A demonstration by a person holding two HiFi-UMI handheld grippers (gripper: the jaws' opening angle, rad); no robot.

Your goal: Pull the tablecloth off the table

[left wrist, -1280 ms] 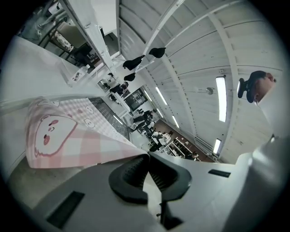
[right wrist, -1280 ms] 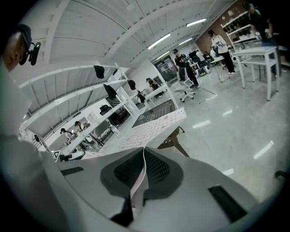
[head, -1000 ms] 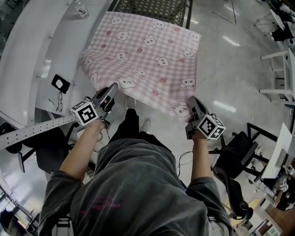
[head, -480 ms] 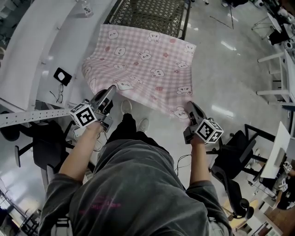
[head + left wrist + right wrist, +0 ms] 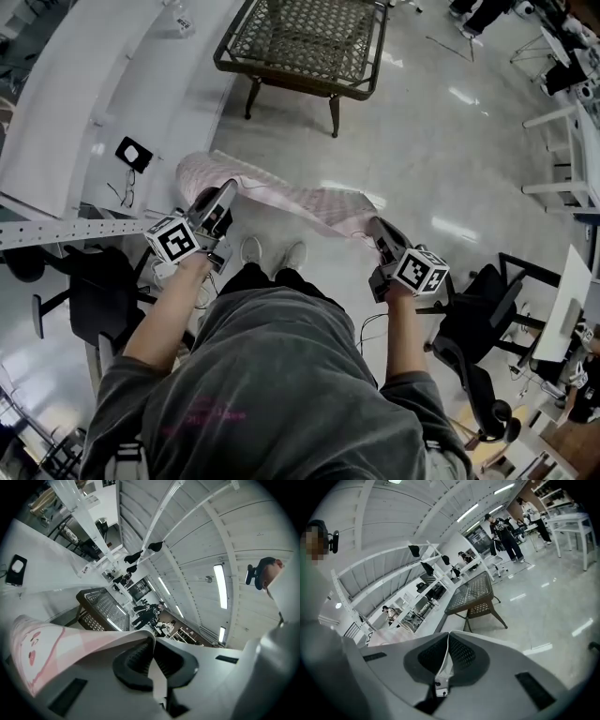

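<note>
The pink checked tablecloth [image 5: 281, 194] with bunny prints hangs slack in the air between my two grippers, clear of the table. My left gripper [image 5: 223, 195] is shut on its left corner, and the cloth [image 5: 51, 644] drapes out of the jaws in the left gripper view. My right gripper [image 5: 378, 231] is shut on the right corner; a thin edge of cloth [image 5: 449, 660] shows pinched between its pads. The dark wicker table [image 5: 305, 42] with a mesh top stands bare at the top of the head view, also seen as the table [image 5: 472, 595] in the right gripper view.
A long white counter [image 5: 75, 103] runs along the left with a small black device [image 5: 131, 154] on it. Black office chairs [image 5: 473, 309] stand at my right and lower left. White desks [image 5: 562, 112] line the far right. People stand far off [image 5: 504, 529]. Shiny floor [image 5: 441, 150] lies around the table.
The cloth has slid fully off the table and now sags between the grippers instead of lying spread over the top. Both grippers have drawn back toward me, still holding the corners.
</note>
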